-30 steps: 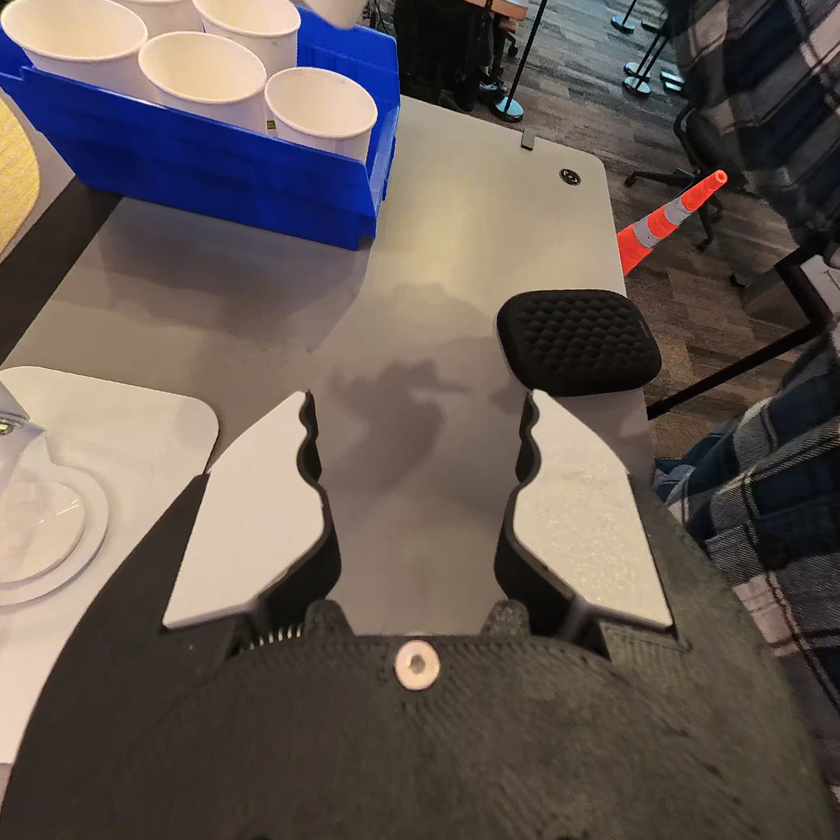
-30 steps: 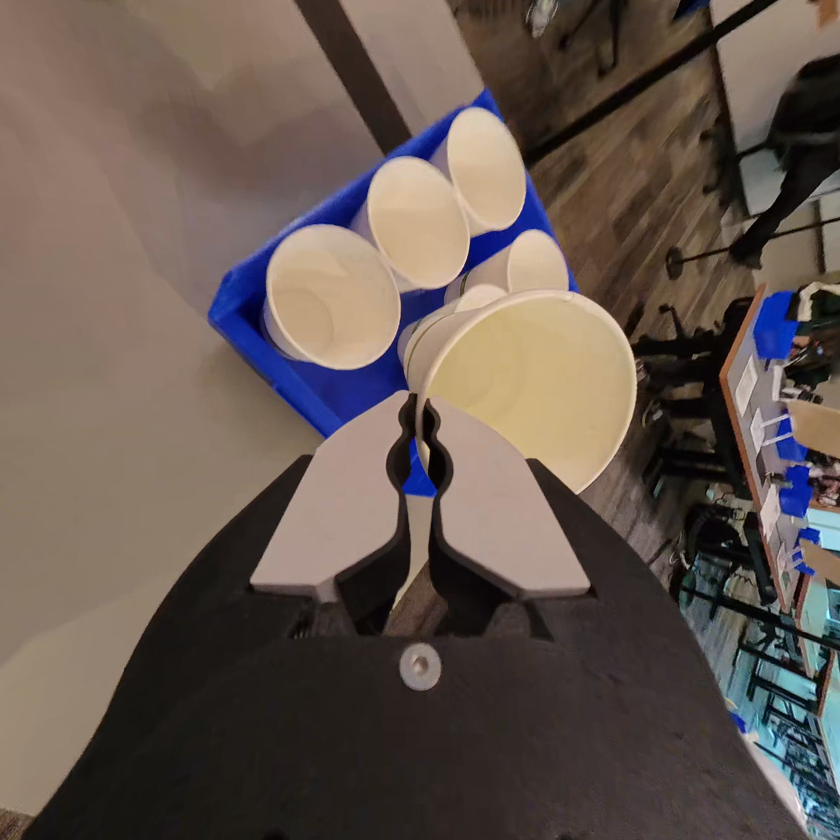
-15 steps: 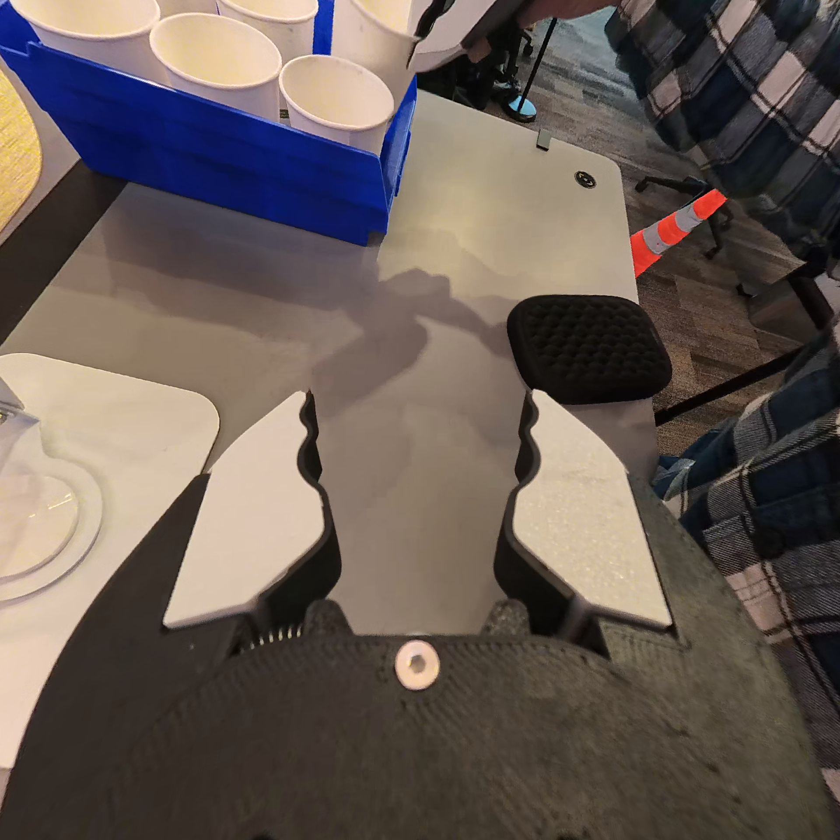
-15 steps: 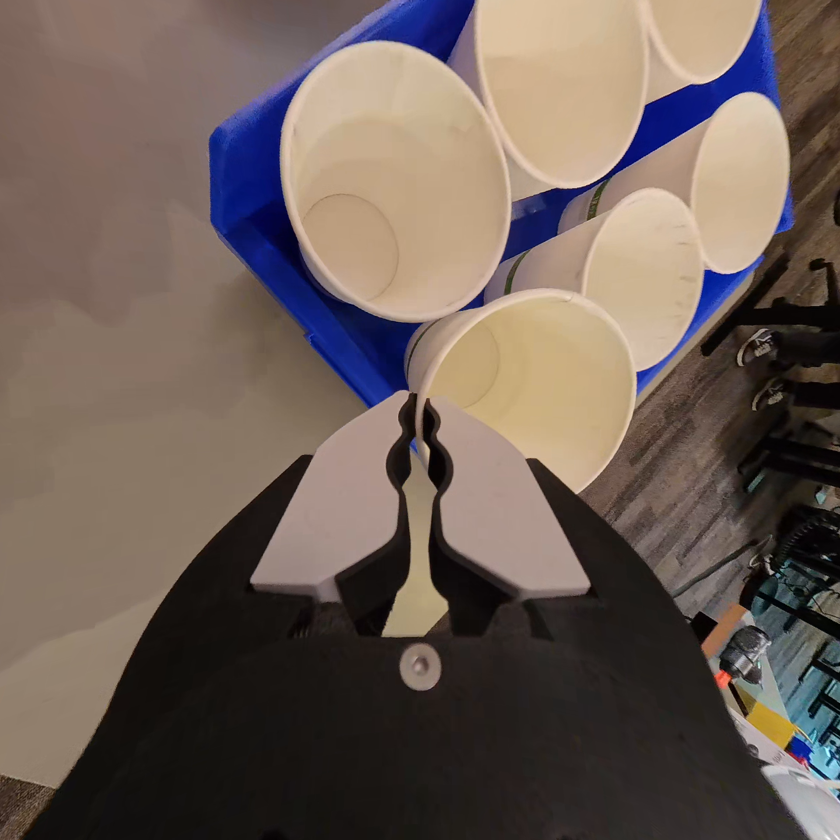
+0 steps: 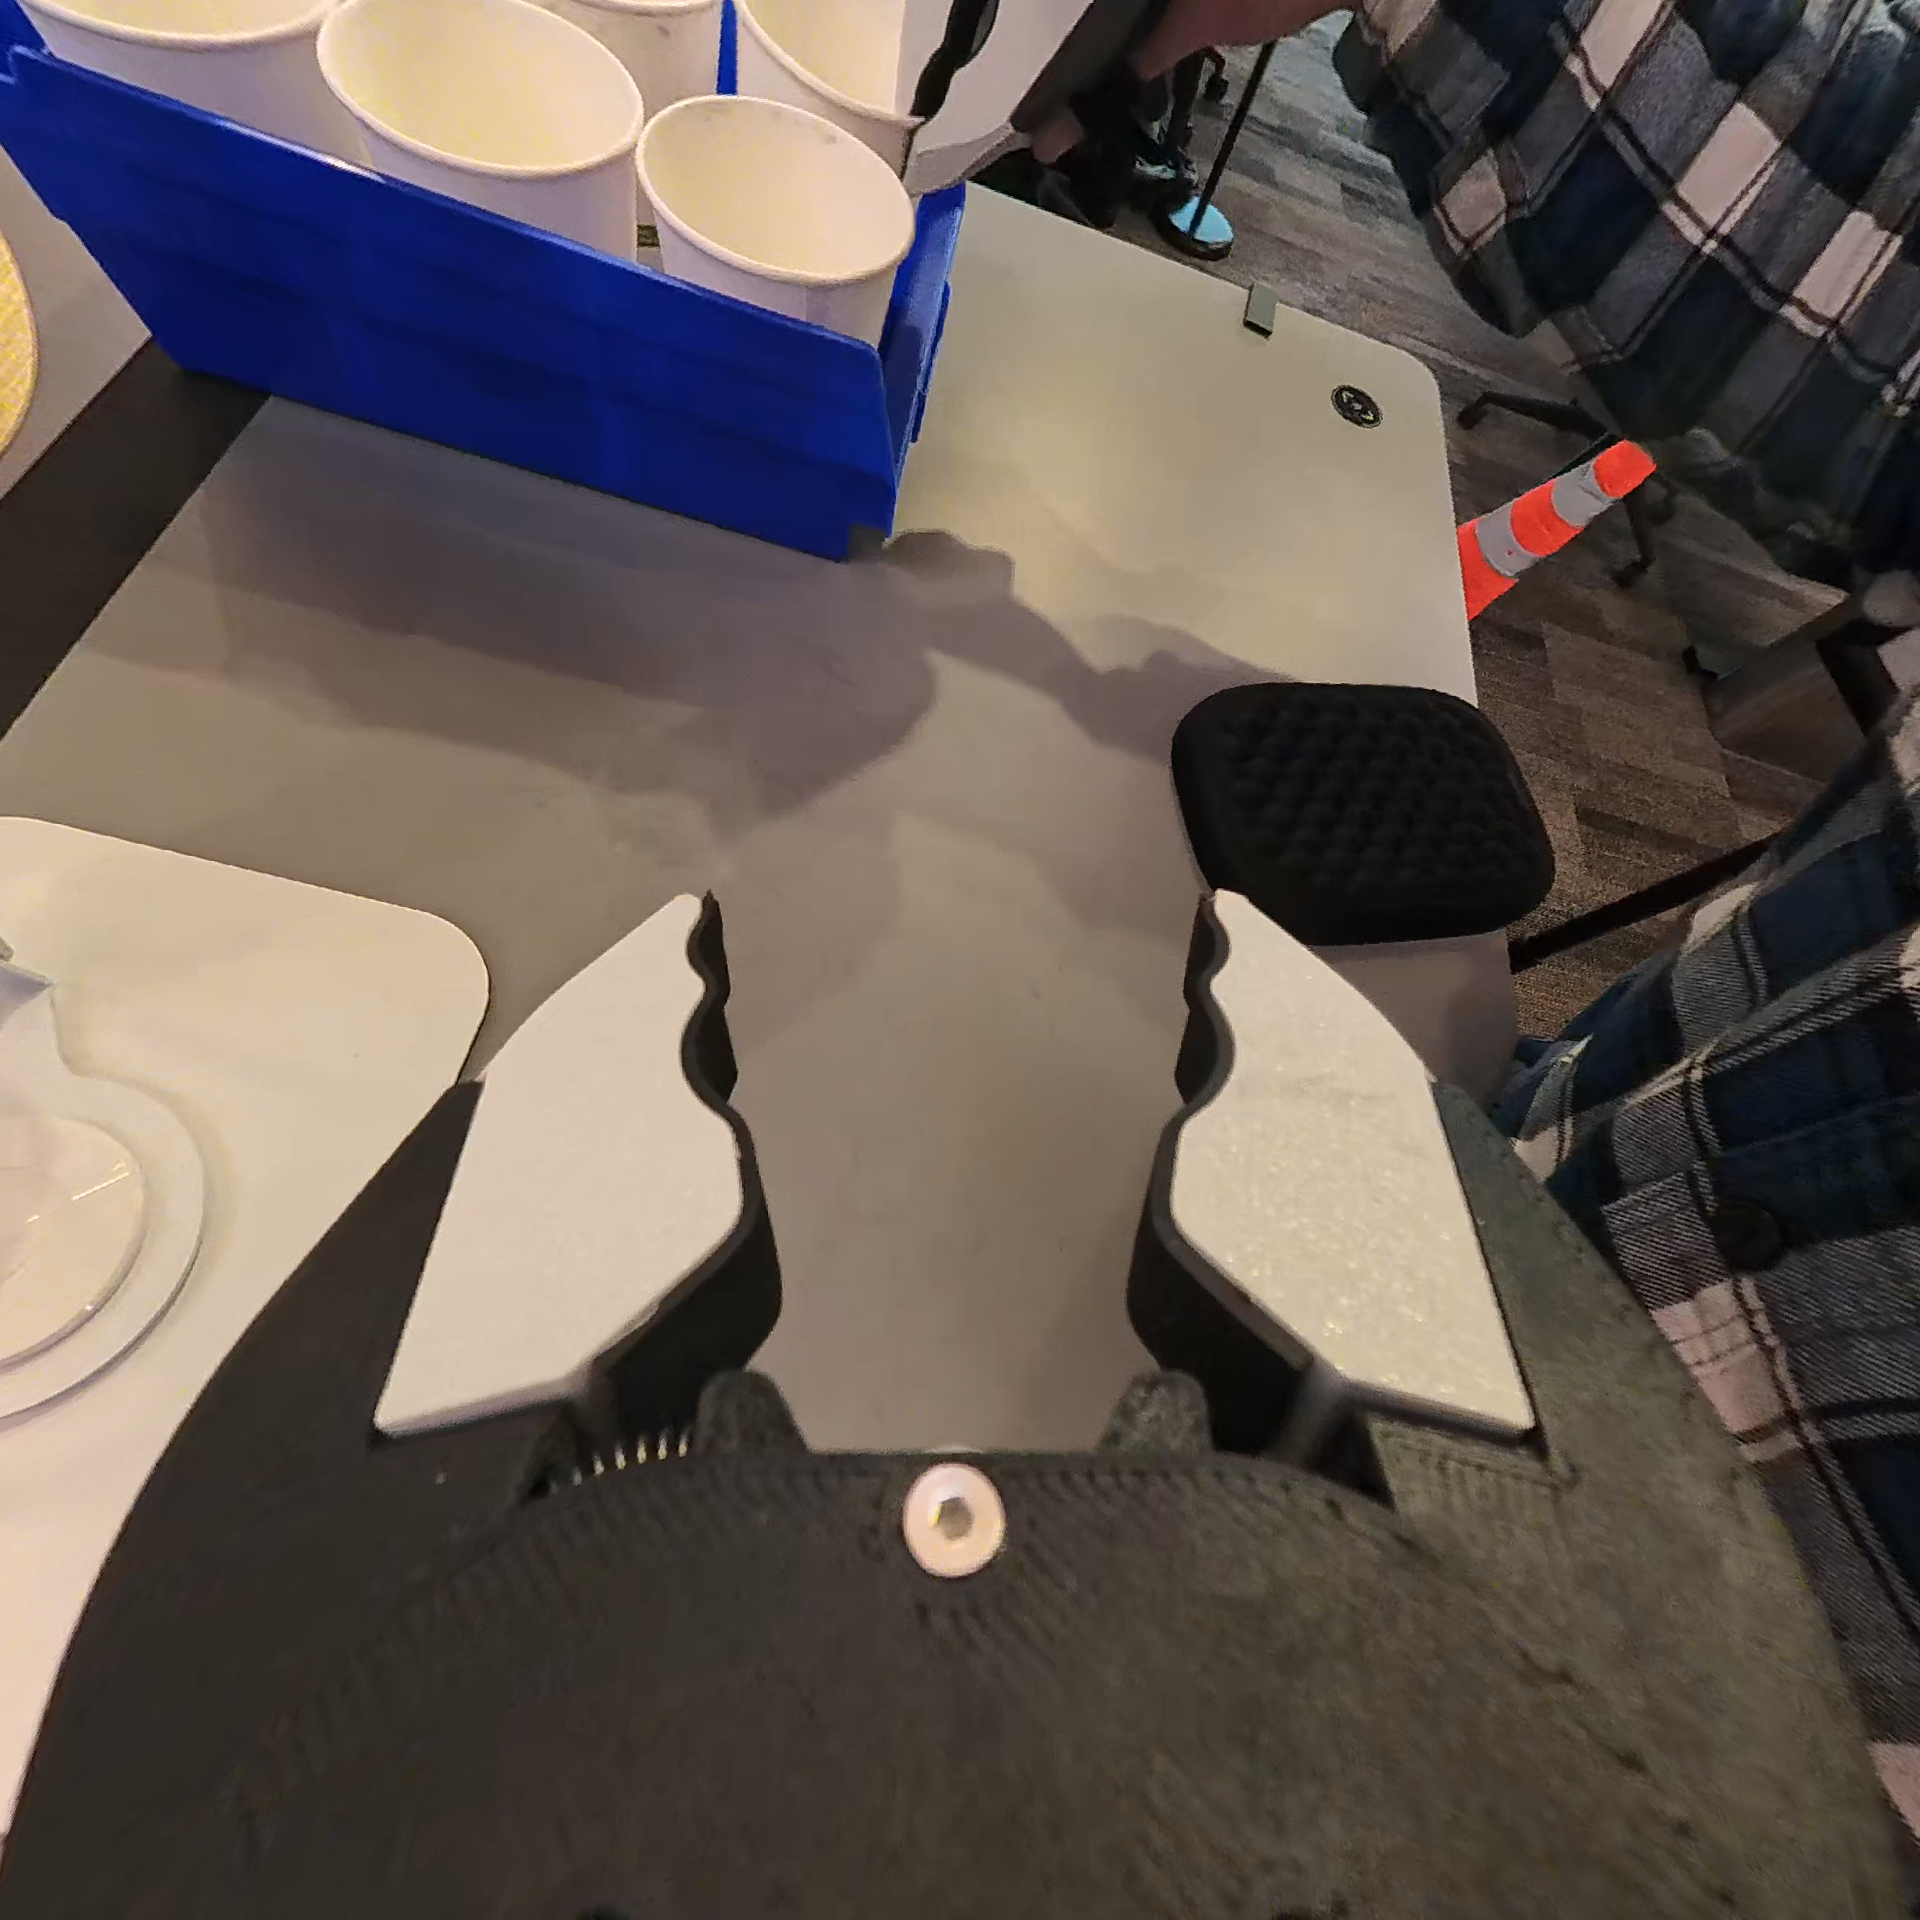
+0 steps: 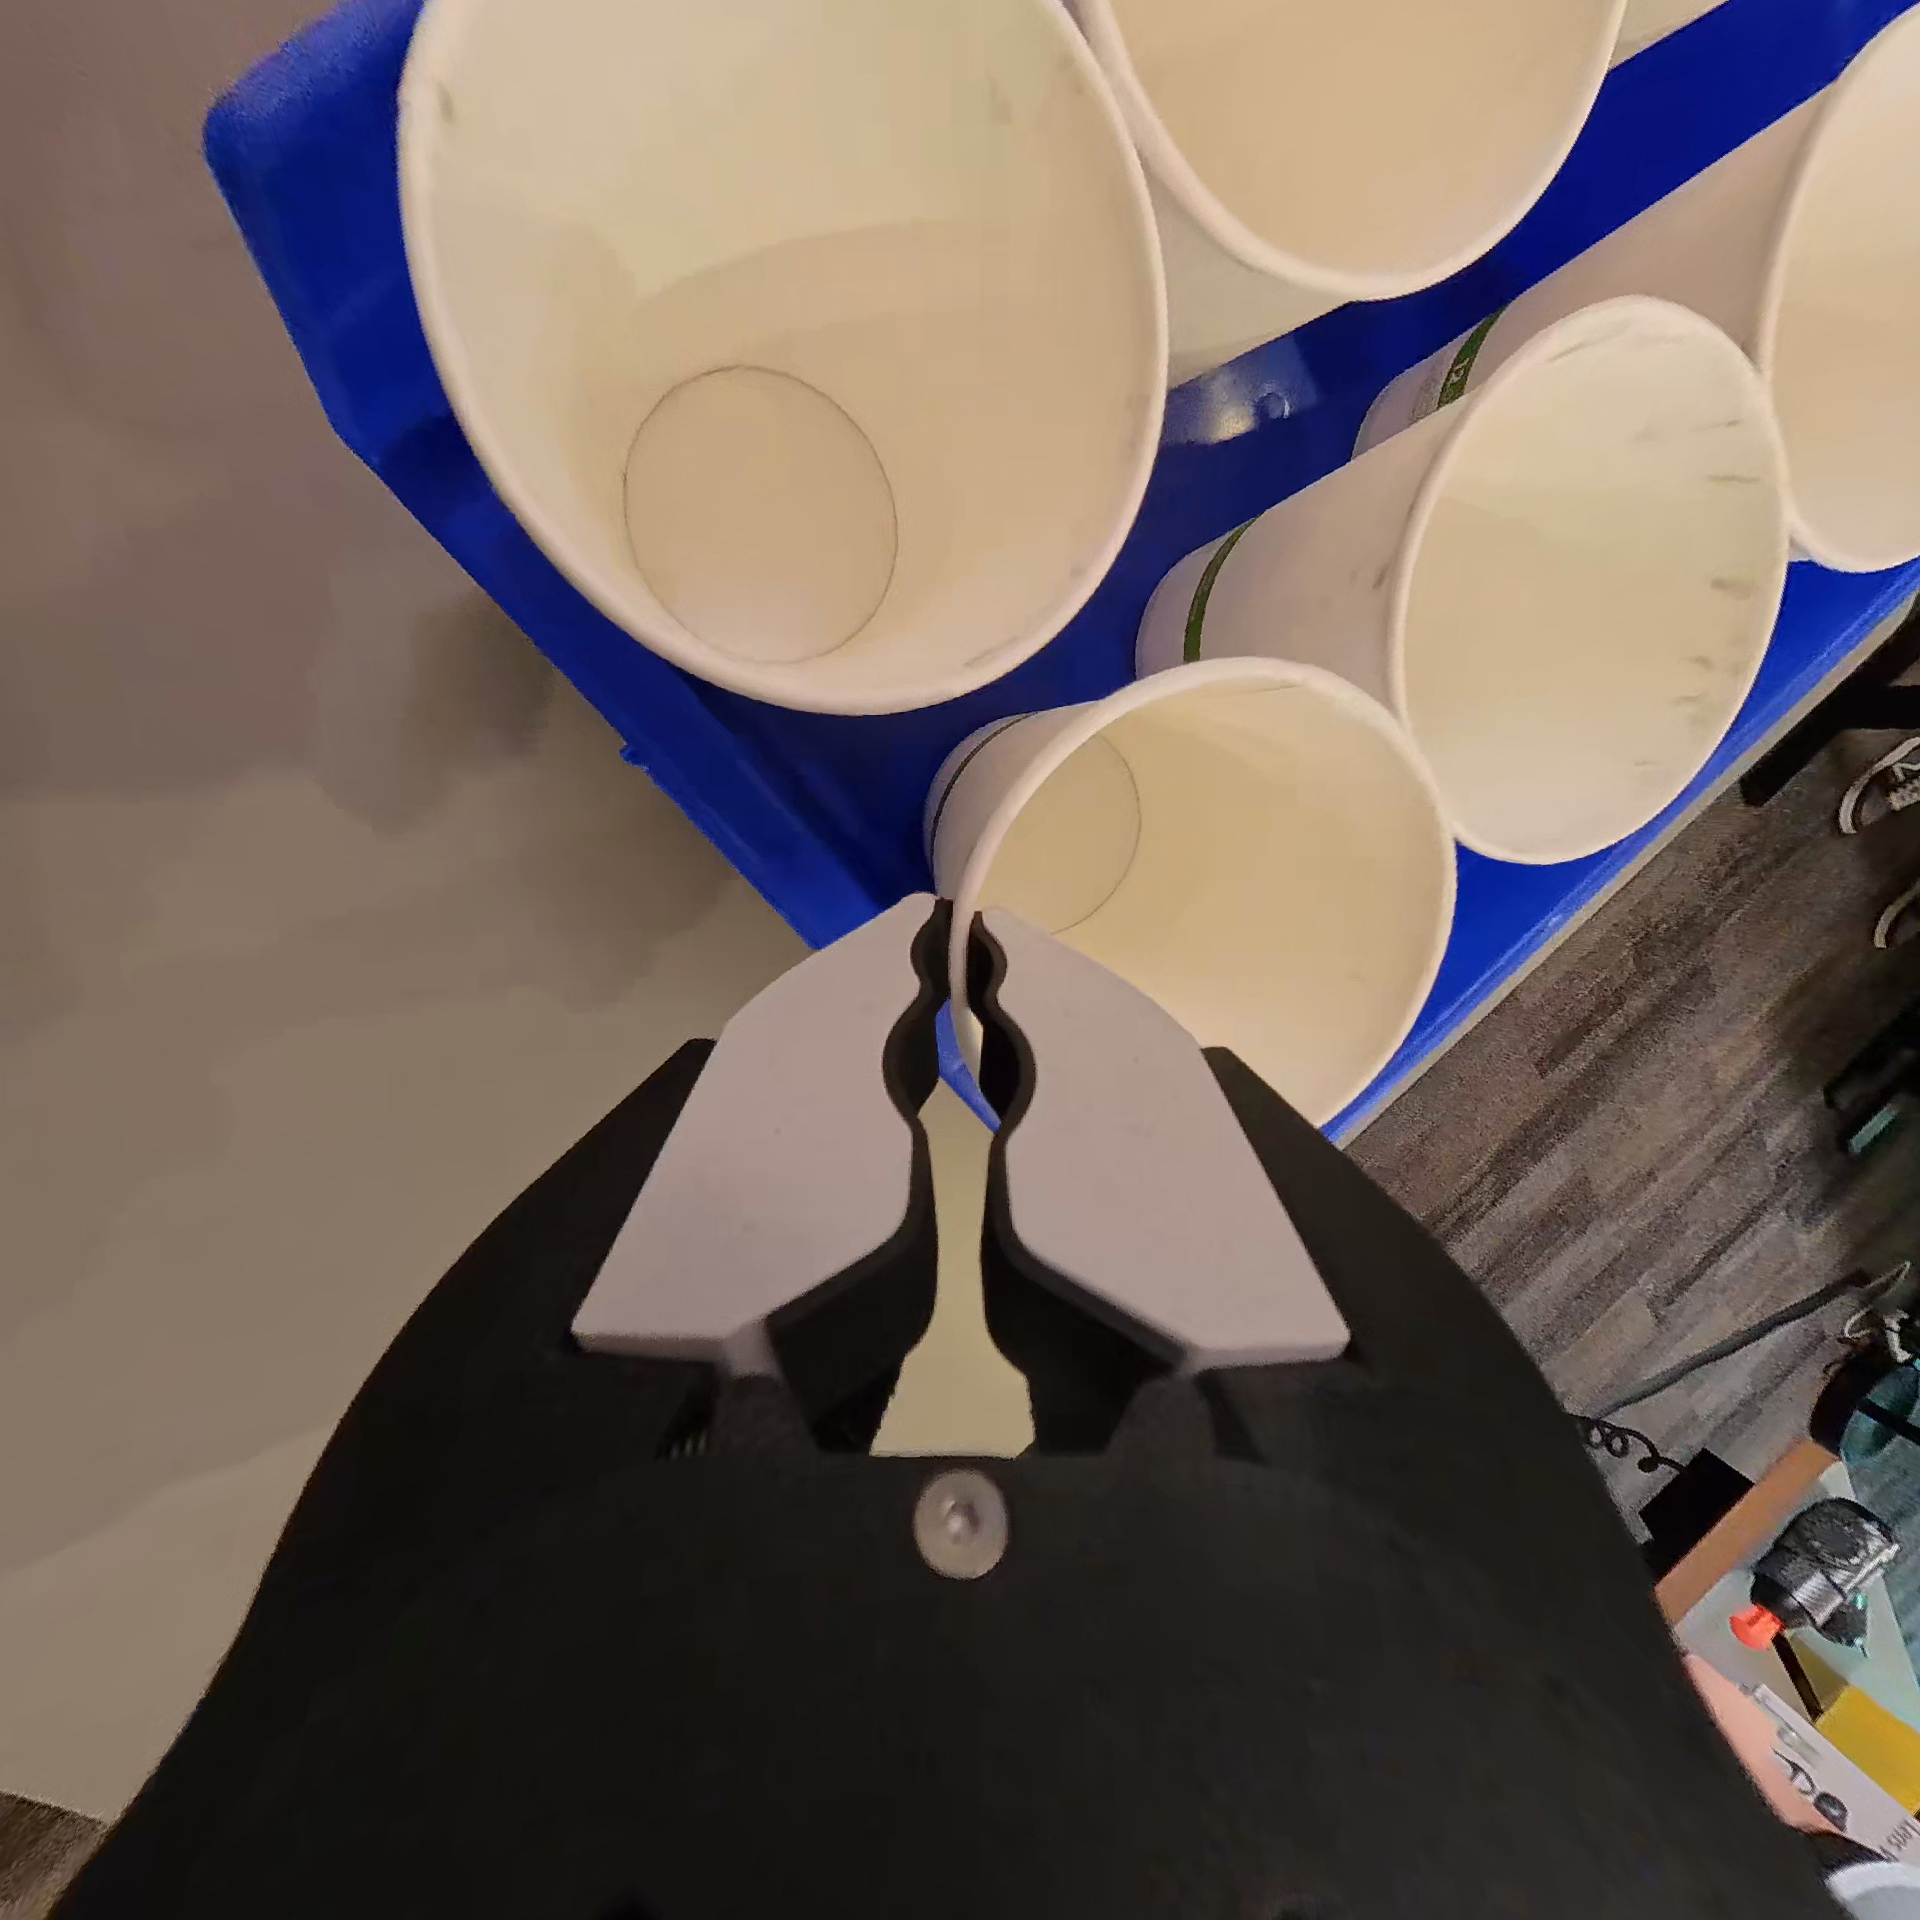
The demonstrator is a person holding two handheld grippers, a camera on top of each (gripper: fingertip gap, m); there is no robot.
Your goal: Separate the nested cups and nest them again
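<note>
My right gripper is shut on the rim of a white paper cup and holds it over the near corner of the blue bin. Several white paper cups stand in the bin. In the left wrist view the right gripper and its cup show at the top, over the bin's right end. My left gripper is open and empty, low over the grey table, apart from the cups.
A black textured pad lies on the table's right edge, just beyond my left gripper's right finger. A white mat with a clear stand lies at the left. An orange cone stands on the floor. A person in a plaid shirt is at the right. The tips of one gripper are about 35 cm away from the tips of the other.
My right gripper has carried its cup down closer to the bin, still pinching the rim. My left gripper has stayed open and drifted slightly nearer the bin.
</note>
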